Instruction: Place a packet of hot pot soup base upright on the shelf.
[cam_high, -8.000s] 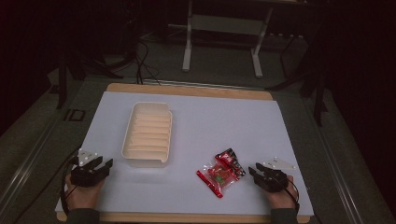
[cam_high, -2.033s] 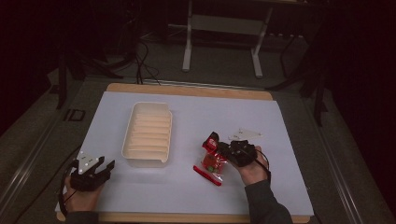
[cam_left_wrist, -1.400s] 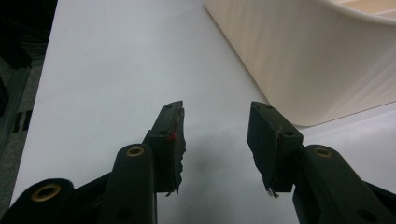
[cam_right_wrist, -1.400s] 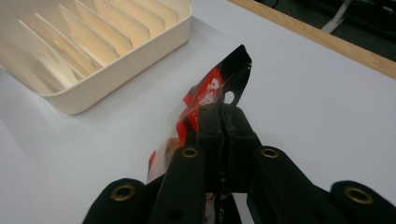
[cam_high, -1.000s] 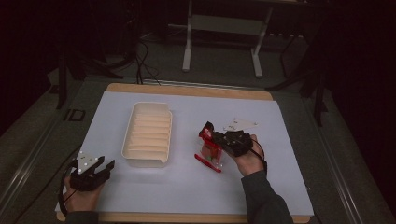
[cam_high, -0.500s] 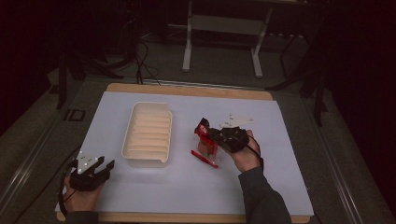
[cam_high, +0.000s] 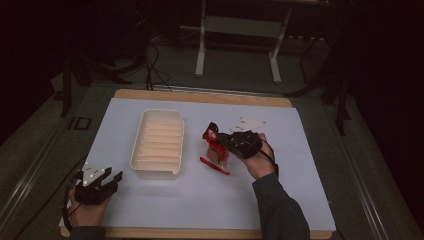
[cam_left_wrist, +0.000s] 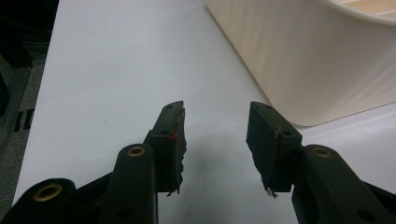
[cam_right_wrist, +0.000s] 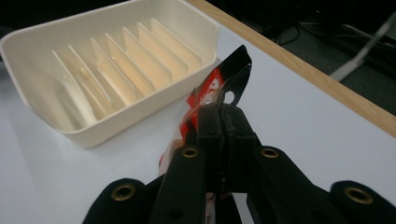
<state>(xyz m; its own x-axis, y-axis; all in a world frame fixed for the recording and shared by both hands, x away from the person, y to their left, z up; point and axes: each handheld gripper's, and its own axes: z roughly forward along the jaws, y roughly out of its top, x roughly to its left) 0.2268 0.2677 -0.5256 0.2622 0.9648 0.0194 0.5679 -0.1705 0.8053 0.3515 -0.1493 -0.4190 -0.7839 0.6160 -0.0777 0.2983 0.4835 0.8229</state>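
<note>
A red and clear snack packet (cam_high: 216, 151) hangs above the white table cover, pinched at its upper edge by my right gripper (cam_high: 223, 140), which is shut on it. In the right gripper view the packet (cam_right_wrist: 215, 91) sticks out past the closed jaws, with the cream ribbed tray (cam_right_wrist: 112, 65) just beyond. The tray (cam_high: 158, 143) stands left of the packet, its slots bare. My left gripper (cam_high: 114, 179) rests open near the table's front left corner; in the left gripper view its fingers (cam_left_wrist: 173, 140) stand apart with nothing between them, close to the tray's wall (cam_left_wrist: 322, 60).
The white cover (cam_high: 300, 170) lies over a wooden table whose edge (cam_high: 200, 96) shows at the back. A metal stand (cam_high: 237, 30) and cables sit on the dark floor beyond. Open surface lies right of the packet and in front of the tray.
My right gripper closed on the packet, lifted it off the cover and carried it left toward the tray. The left gripper has stayed in place, open.
</note>
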